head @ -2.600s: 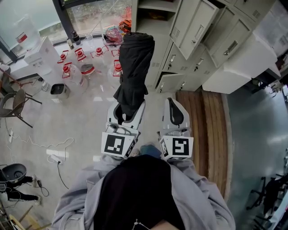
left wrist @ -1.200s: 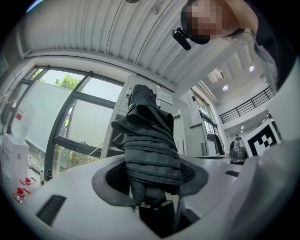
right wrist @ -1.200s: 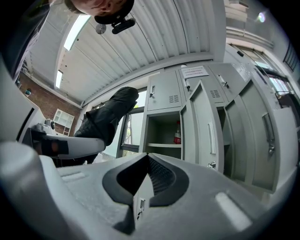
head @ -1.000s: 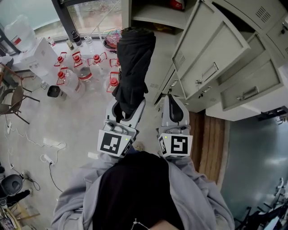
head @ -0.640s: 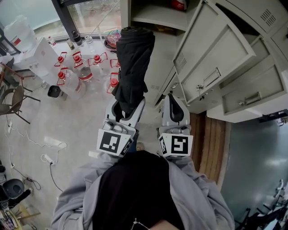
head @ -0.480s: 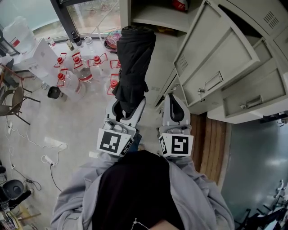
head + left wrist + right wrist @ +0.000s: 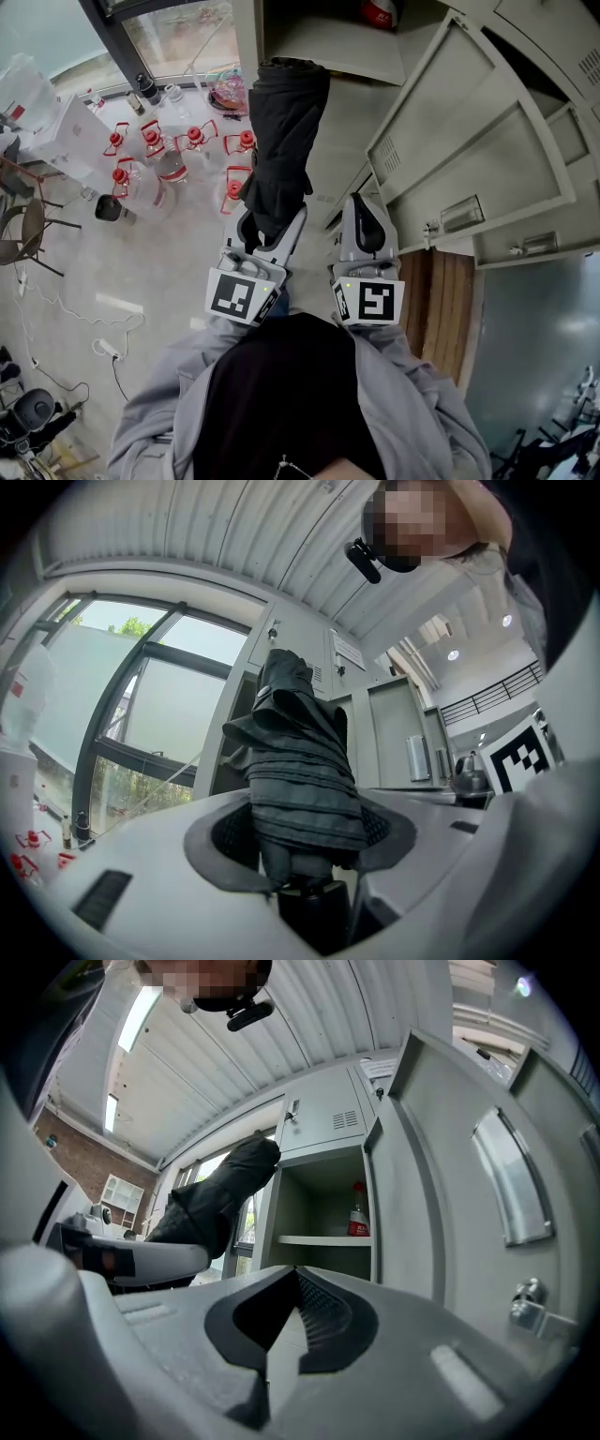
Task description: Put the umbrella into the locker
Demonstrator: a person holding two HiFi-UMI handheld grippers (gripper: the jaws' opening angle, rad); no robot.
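A folded black umbrella [image 7: 281,141] stands up out of my left gripper [image 7: 270,223], which is shut on its lower end near the handle. In the left gripper view the umbrella [image 7: 300,771] fills the gap between the jaws of the left gripper [image 7: 305,860]. Its tip points toward the open locker compartment [image 7: 319,42], which holds a red-capped bottle [image 7: 380,11]. My right gripper [image 7: 361,214] is beside the left one, shut and empty. The right gripper [image 7: 286,1302] faces the locker shelf [image 7: 323,1239], with the bottle [image 7: 357,1218] on it and the umbrella [image 7: 211,1208] at the left.
The open locker door [image 7: 459,131] swings out at the right, close to the right gripper, and is also seen as a door [image 7: 450,1194] up close. Several red-capped water jugs [image 7: 155,155] stand on the floor at the left. A wooden platform [image 7: 441,300] lies below the lockers. Cables [image 7: 112,347] trail at lower left.
Both grippers and the umbrella have moved closer to the open locker; the compartment and door now loom larger. The left grip on the umbrella is unchanged, and the right stays shut.
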